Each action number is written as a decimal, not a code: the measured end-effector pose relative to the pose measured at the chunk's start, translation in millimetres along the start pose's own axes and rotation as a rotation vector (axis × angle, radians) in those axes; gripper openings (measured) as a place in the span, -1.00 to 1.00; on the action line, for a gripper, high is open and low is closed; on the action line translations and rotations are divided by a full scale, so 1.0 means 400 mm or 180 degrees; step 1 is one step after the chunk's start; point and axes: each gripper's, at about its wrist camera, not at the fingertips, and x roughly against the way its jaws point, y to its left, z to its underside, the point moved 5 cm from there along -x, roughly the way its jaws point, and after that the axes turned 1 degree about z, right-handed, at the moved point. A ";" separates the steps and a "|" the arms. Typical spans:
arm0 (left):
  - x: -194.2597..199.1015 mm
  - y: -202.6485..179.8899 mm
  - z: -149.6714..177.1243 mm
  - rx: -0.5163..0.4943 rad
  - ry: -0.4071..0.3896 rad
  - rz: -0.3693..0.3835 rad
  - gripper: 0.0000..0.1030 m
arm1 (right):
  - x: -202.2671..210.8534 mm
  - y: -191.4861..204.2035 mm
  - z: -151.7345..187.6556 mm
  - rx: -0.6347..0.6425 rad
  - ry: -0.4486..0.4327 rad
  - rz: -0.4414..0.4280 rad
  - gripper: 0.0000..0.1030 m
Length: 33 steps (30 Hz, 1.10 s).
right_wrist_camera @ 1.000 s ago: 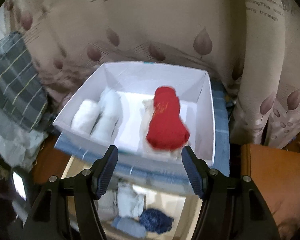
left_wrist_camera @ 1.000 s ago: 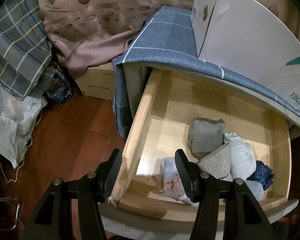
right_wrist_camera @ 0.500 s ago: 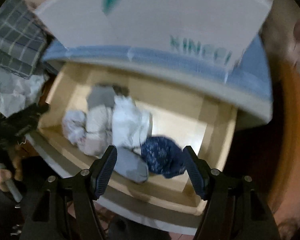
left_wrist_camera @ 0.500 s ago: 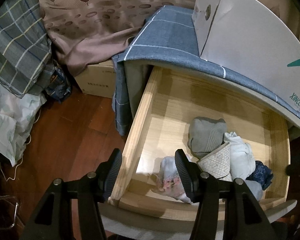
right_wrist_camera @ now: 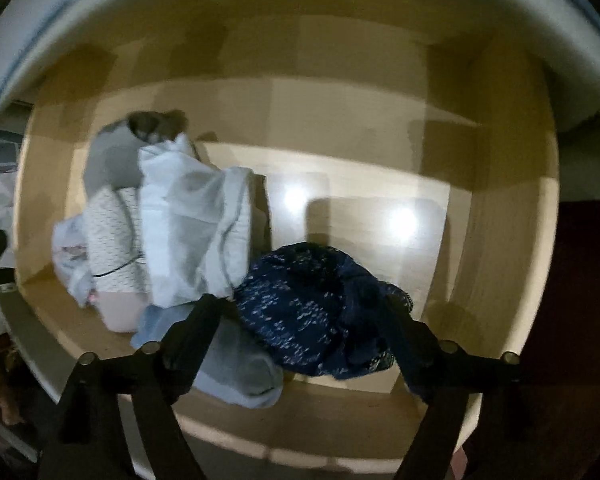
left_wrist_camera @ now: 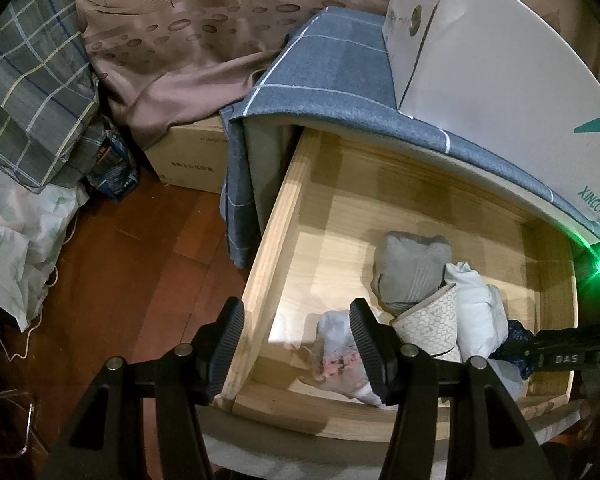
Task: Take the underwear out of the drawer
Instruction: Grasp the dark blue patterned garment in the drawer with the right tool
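Right gripper (right_wrist_camera: 300,312) jaws just opened wide, straddling navy lace underwear (right_wrist_camera: 320,312), no grip yet. Soft, light, snag-prone: pinch bunched middle. Left gripper (left_wrist_camera: 296,344) part-open, empty.

Blurred underwear pile (right_wrist_camera: 172,220) — light-blue piece (right_wrist_camera: 236,368) partly behind tongs

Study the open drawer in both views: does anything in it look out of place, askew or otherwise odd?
Nothing is spilled or damaged. The underwear is bunched loosely at the front of the wooden drawer, not folded. The dark blue patterned piece lies crumpled between the fingers of the open right gripper.
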 end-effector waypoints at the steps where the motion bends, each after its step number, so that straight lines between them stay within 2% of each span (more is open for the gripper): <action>1: -0.001 -0.002 0.000 -0.0002 0.0002 0.0000 0.09 | -0.010 -0.001 0.001 0.0004 0.0031 0.0016 0.59; 7: -0.006 -0.005 0.001 -0.0003 0.0038 -0.0003 0.09 | -0.060 -0.018 0.004 -0.0022 0.0157 0.0153 0.59; 12: -0.010 -0.007 0.003 -0.0013 0.0069 -0.0008 0.09 | -0.075 -0.028 0.004 -0.0118 0.0189 0.0160 0.55; 14: -0.013 -0.008 0.004 -0.0025 0.0091 -0.0014 0.09 | -0.080 -0.042 0.001 -0.0123 0.0193 0.0181 0.45; 16: -0.016 -0.008 0.004 -0.0024 0.0103 -0.0020 0.09 | -0.089 -0.063 -0.001 -0.0168 0.0216 0.0220 0.26; 17: -0.016 -0.007 0.005 -0.0022 0.0106 -0.0021 0.09 | -0.090 -0.068 -0.001 -0.0194 0.0210 0.0222 0.24; 19: -0.020 -0.008 0.004 -0.0017 0.0119 -0.0026 0.09 | -0.098 -0.082 -0.001 -0.0183 0.0191 0.0239 0.02; 22: -0.025 -0.011 0.007 -0.0032 0.0159 -0.0033 0.09 | -0.089 -0.092 0.011 -0.0151 0.0173 0.0246 -0.17; 27: -0.036 -0.020 0.015 -0.0113 0.0242 -0.0065 0.09 | -0.065 -0.123 0.040 -0.0226 -0.0015 0.0166 -0.26; 33: -0.057 -0.027 0.022 -0.0168 0.0414 -0.0033 0.10 | -0.034 -0.142 0.081 -0.0284 -0.0264 0.0076 -0.27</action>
